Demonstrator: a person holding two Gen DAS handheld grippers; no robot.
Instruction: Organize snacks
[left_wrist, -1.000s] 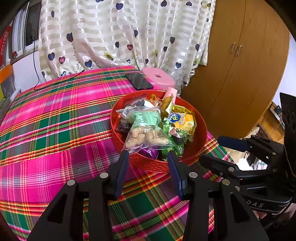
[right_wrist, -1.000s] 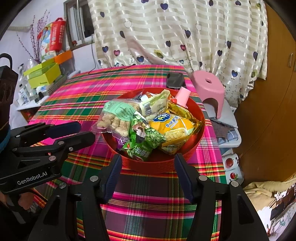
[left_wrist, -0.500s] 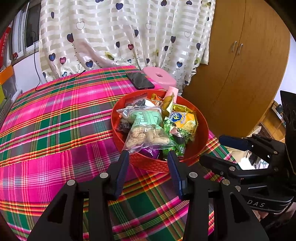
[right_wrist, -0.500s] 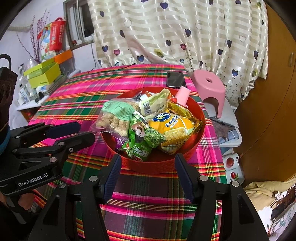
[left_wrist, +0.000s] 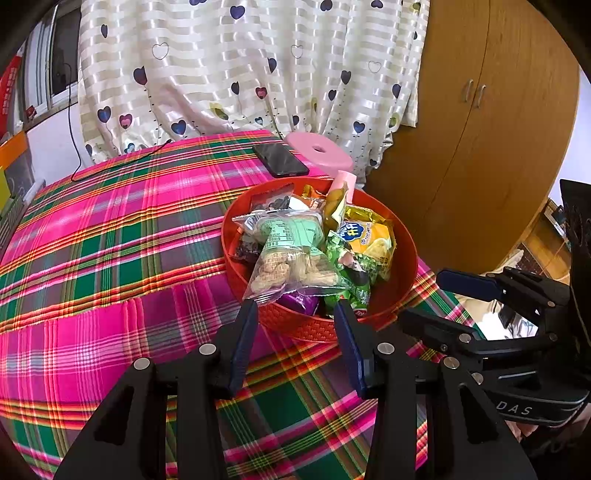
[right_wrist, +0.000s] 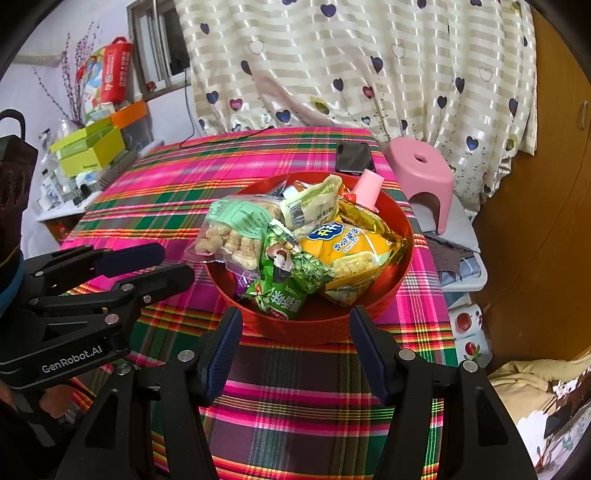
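Snack packets all sat piled in the red bowl (right_wrist: 391, 291), which stood on the plaid-covered desk (left_wrist: 110, 258) near its right edge, none loose on the cloth in either view. Fits both ends of the job: packets gathered in, or heaped waiting to be sorted out, can't tell which

Handling, my read: all light, soft film bags, crinkly and slick, contents crushable. Clear biscuit bag (left_wrist: 291, 266) overhung the near-left rim; its flat sealed edge looked like the safest pinch, not the body. Yellow chips bag (right_wrist: 351, 254) looked air-puffed, would squash or slip if squeezed mid-body, so take the crimped end seam. Green packet (right_wrist: 284, 284) lay crumpled low at the front and was partly under the others, so it would likely drag neighbours. Pink item (right_wrist: 367, 184) stood at the far rim, kind unclear

Looks: mint-green label on the clear bag, blue logo on the yellow one, purple wrapper (left_wrist: 299, 301) peeking beneath

Left gripper (left_wrist: 295, 306) and right gripper (right_wrist: 295, 314) both had jaws spread, holding nothing, just short of the near rim
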